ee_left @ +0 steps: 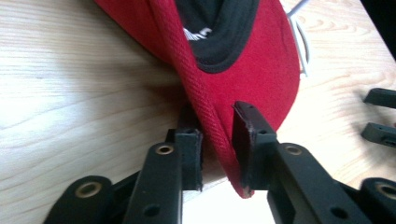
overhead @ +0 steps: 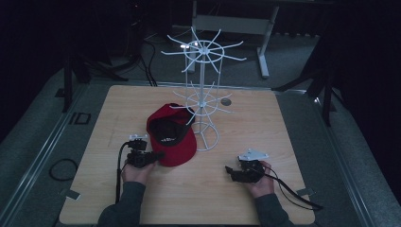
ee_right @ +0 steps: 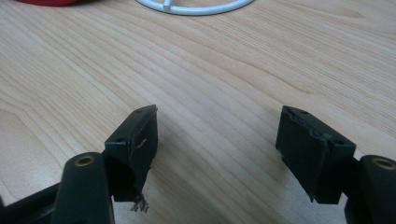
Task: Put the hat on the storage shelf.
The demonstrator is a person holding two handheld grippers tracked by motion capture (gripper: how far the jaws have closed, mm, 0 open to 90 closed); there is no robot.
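the red cap point(overhead: 172, 137) lies upside down on the wooden tabletop point(overhead: 265, 137), just beside the base of the white wire rack point(overhead: 204, 94), its black lining facing up and its brim toward the person. the left gripper point(ee_left: 217, 140) has its 2 jaws on either side of the brim's edge, the fabric standing between them; a sliver of gap shows beside the right jaw, so the pinch looks near but perhaps not fully tight. to do this step well, the jaws should close squarely on the stiff stitched rim rather than on its very tip, deep enough that the cap will not slide out when raised, and the lift should go straight up first so the crown clears the rack's lower prongs. the right gripper point(ee_right: 217, 140) hovers low over bare wood with its jaws spread wide, holding nothing, well apart from the cap; it could likely steady the crown or the rack's ring base point(ee_right: 196, 7) once the cap rises. the tabletop is pale, grained laminate, sitting on a grey platform. the room around is dark, with cables point(overhead: 142, 61) on the floor and a grey metal desk frame point(overhead: 236, 23) behind the rack.
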